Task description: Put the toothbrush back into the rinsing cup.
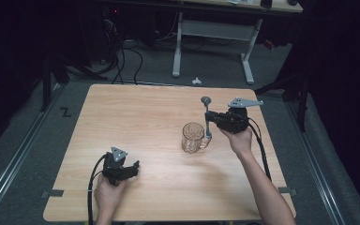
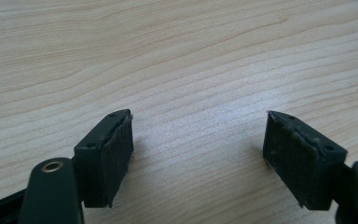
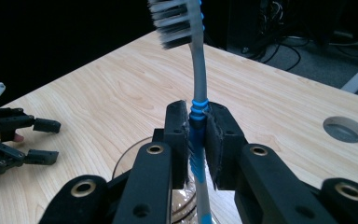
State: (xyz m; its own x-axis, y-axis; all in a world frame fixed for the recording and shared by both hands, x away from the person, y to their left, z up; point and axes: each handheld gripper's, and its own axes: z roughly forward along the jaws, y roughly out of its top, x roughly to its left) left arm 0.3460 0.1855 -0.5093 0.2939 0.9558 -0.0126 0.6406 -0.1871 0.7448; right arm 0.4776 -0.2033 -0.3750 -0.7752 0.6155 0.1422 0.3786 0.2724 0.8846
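My right gripper (image 1: 209,117) (image 3: 196,126) is shut on a grey and blue toothbrush (image 1: 206,117) (image 3: 198,88), held upright with the bristle head at the top. Its lower end hangs by the handle side of a clear glass mug (image 1: 193,137) (image 3: 135,156) standing right of the table's middle. Whether the brush tip is inside the mug I cannot tell. My left gripper (image 1: 133,168) (image 2: 198,158) rests low over the wood near the front left, jaws wide open with nothing between them. It also shows far off at the left of the right gripper view (image 3: 44,140).
The wooden table (image 1: 136,117) has a round cable hole (image 3: 344,129) near one edge. Beyond the far edge stand a white desk frame (image 1: 213,33) and floor cables (image 1: 122,61). Metal rails run along the floor on both sides.
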